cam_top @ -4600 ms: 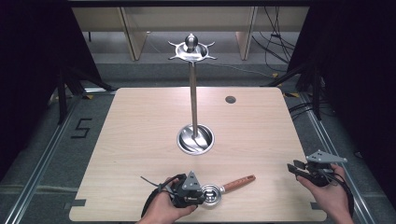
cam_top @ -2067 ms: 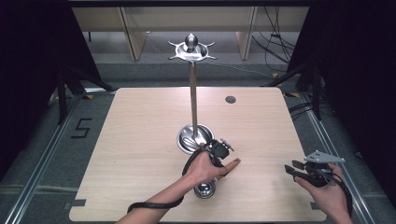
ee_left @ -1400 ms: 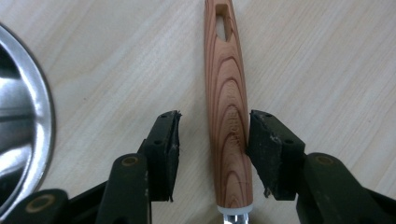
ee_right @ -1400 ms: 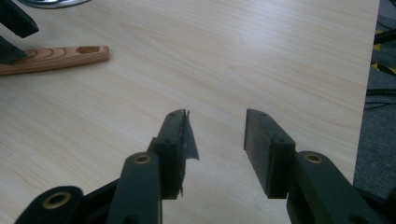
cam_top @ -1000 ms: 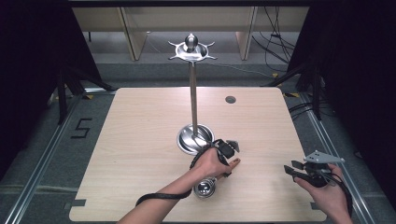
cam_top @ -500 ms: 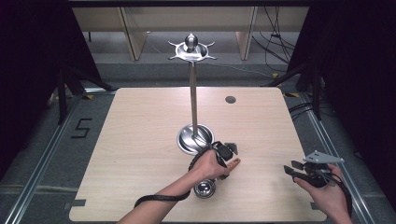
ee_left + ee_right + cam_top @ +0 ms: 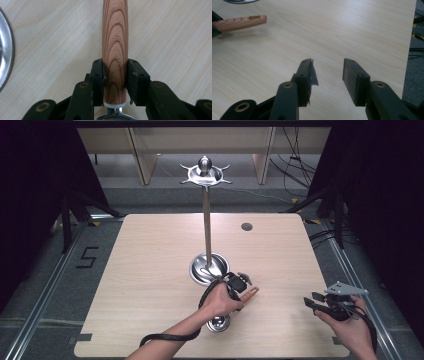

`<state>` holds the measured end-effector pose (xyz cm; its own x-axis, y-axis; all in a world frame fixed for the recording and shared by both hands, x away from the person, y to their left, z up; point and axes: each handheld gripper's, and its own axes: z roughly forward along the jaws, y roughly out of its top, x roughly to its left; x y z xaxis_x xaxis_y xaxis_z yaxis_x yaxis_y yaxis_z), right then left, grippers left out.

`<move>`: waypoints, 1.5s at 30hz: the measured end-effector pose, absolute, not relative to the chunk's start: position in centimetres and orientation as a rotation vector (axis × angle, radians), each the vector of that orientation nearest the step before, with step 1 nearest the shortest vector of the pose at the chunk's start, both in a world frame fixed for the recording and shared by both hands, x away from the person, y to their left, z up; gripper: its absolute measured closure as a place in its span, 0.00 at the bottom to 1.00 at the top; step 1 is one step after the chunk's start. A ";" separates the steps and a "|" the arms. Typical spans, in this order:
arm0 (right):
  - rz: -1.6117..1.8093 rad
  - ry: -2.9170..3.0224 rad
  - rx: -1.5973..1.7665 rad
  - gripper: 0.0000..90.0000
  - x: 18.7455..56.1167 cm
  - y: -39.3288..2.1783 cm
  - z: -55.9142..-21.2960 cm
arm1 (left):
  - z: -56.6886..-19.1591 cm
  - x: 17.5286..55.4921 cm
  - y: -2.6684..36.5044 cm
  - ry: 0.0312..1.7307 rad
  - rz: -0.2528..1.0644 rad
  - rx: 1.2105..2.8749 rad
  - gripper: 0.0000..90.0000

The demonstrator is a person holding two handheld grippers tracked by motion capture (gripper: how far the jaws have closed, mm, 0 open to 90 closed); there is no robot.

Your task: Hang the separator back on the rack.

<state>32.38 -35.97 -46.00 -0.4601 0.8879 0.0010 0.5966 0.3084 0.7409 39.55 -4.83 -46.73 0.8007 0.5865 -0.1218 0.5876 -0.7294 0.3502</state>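
Observation:
A small metal strainer (image 7: 219, 323) with a wooden handle (image 7: 248, 293) lies near the table's front middle. My left gripper (image 7: 240, 284) is shut on that handle; in the left gripper view the wooden handle (image 7: 115, 47) runs up between the two pads (image 7: 98, 75), close above the tabletop. The handle's tip (image 7: 239, 23) also appears at the upper left of the right gripper view. My right gripper (image 7: 314, 301) hovers open near the table's front right, and in its own view the right gripper (image 7: 328, 75) has nothing between its jaws. A tall metal stand (image 7: 206, 210) with a round base (image 7: 200, 270) rises at the table's centre.
The stand carries a hooked crown (image 7: 205, 172) at its top. A dark round hole (image 7: 246, 226) marks the table's far right. The table's right edge (image 7: 410, 50) drops to grey floor. Shelving and cables lie beyond the far edge.
Over the sequence my left gripper carried the strainer from the front edge toward the stand's base and turned it; in the last second it barely moved. The right gripper stayed put.

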 end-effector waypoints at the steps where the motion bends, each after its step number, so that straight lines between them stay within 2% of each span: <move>1: 0.963 2.171 1.322 0.66 32.4 -36.0 -46.0 | -46.6 39.3 -4.6 0.879 0.002 2.594 0.75; 6: 0.968 2.161 1.312 0.66 32.4 -35.9 -46.0 | -46.2 38.5 -3.4 0.845 0.001 2.515 0.75; 7: 0.957 2.170 1.275 0.67 32.6 -36.1 -46.0 | -46.1 38.0 -2.9 0.878 0.010 2.421 0.75; 11: 0.971 2.161 1.348 0.67 32.3 -35.7 -45.9 | -45.3 37.7 -1.6 0.832 0.050 2.397 0.75; 16: 0.978 2.161 1.365 0.67 32.2 -35.5 -45.9 | -44.5 36.6 0.1 0.826 0.074 2.258 0.75; 17: 0.971 2.178 1.327 0.67 32.4 -35.8 -45.8 | -44.3 36.1 0.6 0.849 0.103 2.179 0.75; 28: 0.951 2.189 1.345 0.67 32.2 -35.6 -45.7 | -42.8 34.9 2.6 0.861 0.275 2.012 0.75; 37: 0.951 2.194 1.269 0.67 32.4 -35.8 -45.8 | -40.7 33.6 3.9 0.875 0.437 1.804 0.75; 45: 0.952 2.198 1.253 0.67 32.5 -35.9 -45.8 | -39.7 33.4 4.5 0.874 0.515 1.749 0.75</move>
